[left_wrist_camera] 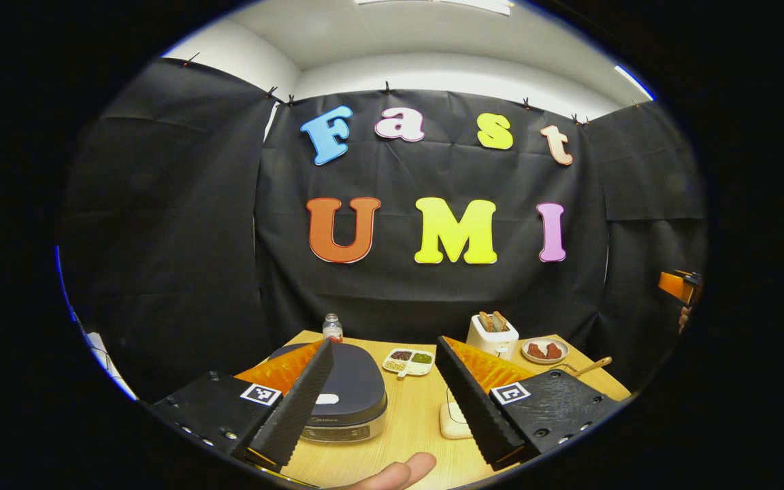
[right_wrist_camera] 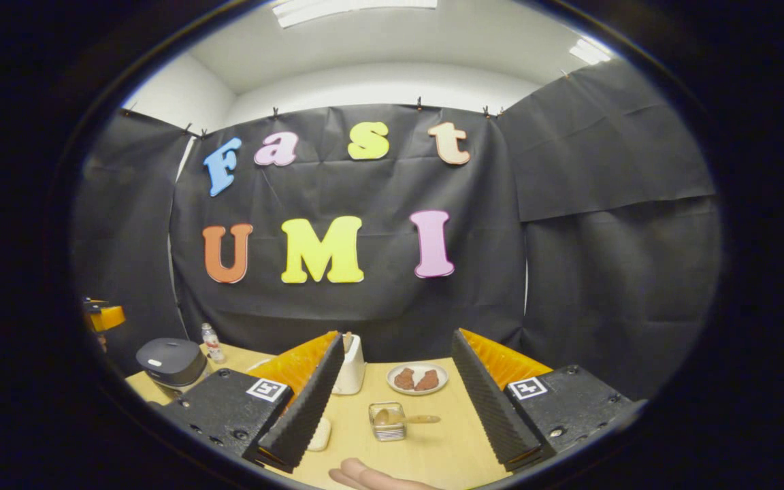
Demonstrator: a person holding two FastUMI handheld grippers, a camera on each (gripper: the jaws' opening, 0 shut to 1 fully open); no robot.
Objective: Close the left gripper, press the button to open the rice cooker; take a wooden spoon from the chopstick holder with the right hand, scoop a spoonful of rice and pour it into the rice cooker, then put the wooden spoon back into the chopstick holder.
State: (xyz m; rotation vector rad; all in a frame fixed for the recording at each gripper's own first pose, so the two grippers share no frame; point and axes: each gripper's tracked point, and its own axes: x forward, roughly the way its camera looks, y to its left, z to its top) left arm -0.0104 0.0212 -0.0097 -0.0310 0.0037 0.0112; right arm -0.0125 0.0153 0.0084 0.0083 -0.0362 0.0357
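Note:
The rice cooker (left_wrist_camera: pixel 344 395) has a dark lid and a silver base. It stands with its lid down at the table's near left, partly behind my left finger (left_wrist_camera: pixel 297 401). My left gripper (left_wrist_camera: pixel 385 344) is open above the table with nothing between its fingers. In the right gripper view, a wooden spoon (right_wrist_camera: pixel 419 419) rests in a small clear container (right_wrist_camera: pixel 388 422), just ahead of my open right gripper (right_wrist_camera: pixel 395 337). The spoon's handle (left_wrist_camera: pixel 593 367) pokes out past my left gripper's right finger. The rice cooker (right_wrist_camera: pixel 171 361) sits far to the left.
On the wooden table (left_wrist_camera: pixel 419 422) are a white box (left_wrist_camera: pixel 492 335) with brown pieces in its top, a plate of brown food (left_wrist_camera: pixel 544 350), a sectioned dish of beans (left_wrist_camera: pixel 409 361), a small bottle (left_wrist_camera: pixel 332 328) and a flat white object (left_wrist_camera: pixel 453 418). A thumb (left_wrist_camera: pixel 399 471) shows at the bottom.

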